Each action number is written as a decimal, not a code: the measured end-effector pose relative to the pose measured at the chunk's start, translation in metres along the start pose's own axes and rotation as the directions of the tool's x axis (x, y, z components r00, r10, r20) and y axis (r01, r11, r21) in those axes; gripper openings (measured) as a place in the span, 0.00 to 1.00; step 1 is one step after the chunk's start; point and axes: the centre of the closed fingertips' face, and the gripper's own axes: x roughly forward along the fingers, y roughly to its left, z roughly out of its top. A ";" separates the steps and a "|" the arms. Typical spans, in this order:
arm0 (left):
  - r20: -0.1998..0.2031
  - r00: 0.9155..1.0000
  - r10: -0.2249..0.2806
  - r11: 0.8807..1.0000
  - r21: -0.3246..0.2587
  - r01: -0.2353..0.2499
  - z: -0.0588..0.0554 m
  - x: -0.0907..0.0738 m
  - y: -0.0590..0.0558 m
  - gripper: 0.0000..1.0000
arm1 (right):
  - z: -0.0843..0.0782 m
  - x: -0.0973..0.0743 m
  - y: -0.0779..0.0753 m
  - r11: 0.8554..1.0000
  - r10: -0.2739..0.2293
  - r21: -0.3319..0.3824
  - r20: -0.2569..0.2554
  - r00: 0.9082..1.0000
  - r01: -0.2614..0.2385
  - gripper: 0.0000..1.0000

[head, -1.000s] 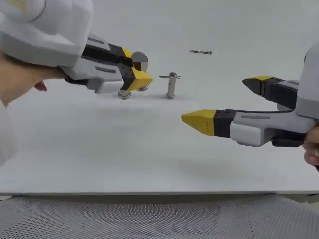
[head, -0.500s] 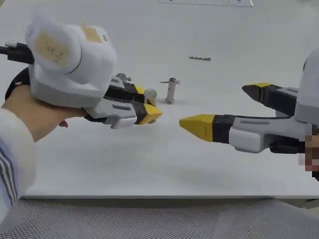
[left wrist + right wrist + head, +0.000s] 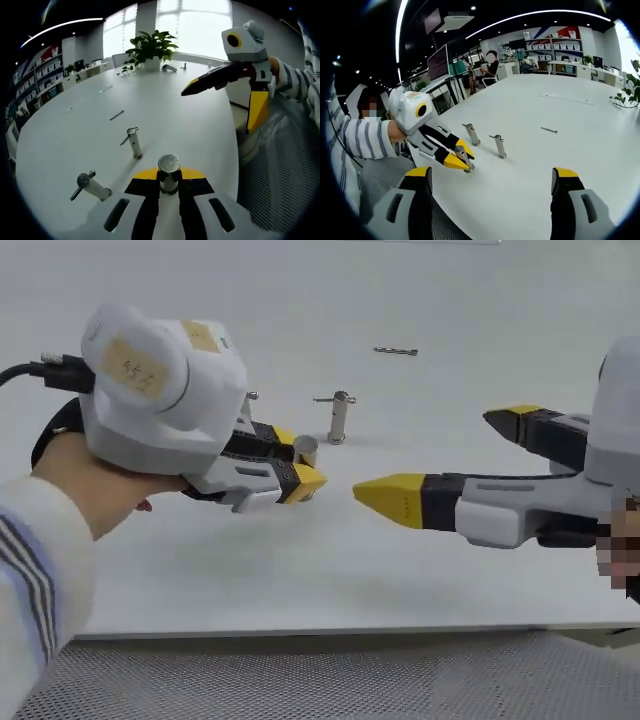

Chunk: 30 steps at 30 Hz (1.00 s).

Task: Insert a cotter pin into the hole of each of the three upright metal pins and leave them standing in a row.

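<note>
One bare, flat-headed steel pin stood clamped between the jaws of the left gripper, apparently steadied to take its cotter. The right gripper hung wide open and empty nearby. A thin loose cotter pin lay on the white table, beyond an upright pin already fitted.

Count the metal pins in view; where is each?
3. The first pin is clamped in the left claw. The second pin stands beyond it, a cotter pin through it. The third pin, also pinned, is farther left.
</note>
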 end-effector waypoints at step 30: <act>0.024 0.999 0.028 0.999 0.038 -0.029 -0.004 0.008 -0.004 0.10 | -0.001 0.002 0.003 1.000 0.019 0.000 -0.002 1.000 -0.019 0.98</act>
